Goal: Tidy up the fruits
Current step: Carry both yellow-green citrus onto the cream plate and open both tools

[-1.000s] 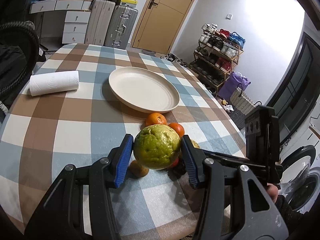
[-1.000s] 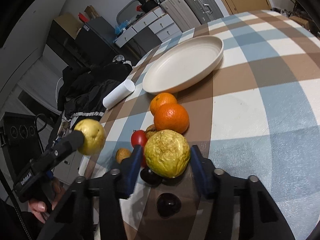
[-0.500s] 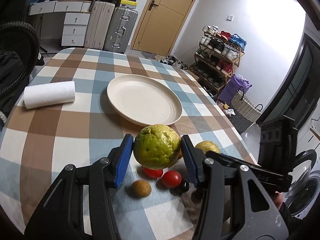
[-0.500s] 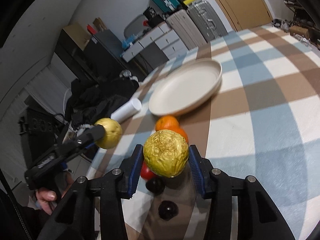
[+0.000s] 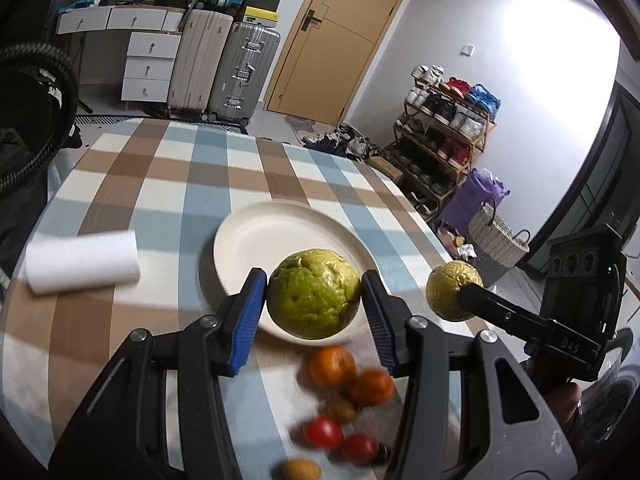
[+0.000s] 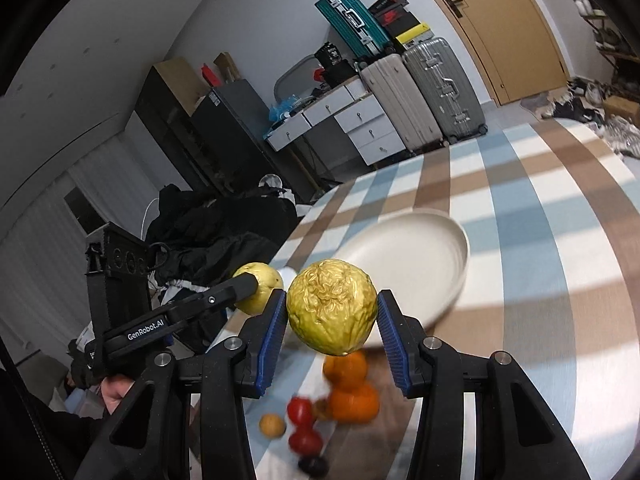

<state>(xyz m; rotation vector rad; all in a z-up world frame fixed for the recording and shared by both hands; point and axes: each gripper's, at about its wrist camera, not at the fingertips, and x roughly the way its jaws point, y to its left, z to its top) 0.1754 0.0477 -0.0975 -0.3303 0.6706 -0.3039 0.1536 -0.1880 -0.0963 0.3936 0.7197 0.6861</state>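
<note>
Left gripper (image 5: 314, 300) pinching green guava (image 5: 313, 294), right gripper (image 6: 332, 316) pinching yellow guava (image 6: 332, 313), both mid-frame. Blurred below: oranges (image 5: 348, 376), tomatoes (image 6: 304, 426). Plate (image 5: 256, 240) partly hidden.

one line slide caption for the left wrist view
Left hand-held gripper carries a green fruit above the plate.

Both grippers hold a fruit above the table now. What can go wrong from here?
1. The left gripper and right gripper hang close together near the plate; they may collide.
2. Each round fruit, green and yellow, is pinched only at its sides; it may slip and fall on the oranges and tomatoes below.
</note>
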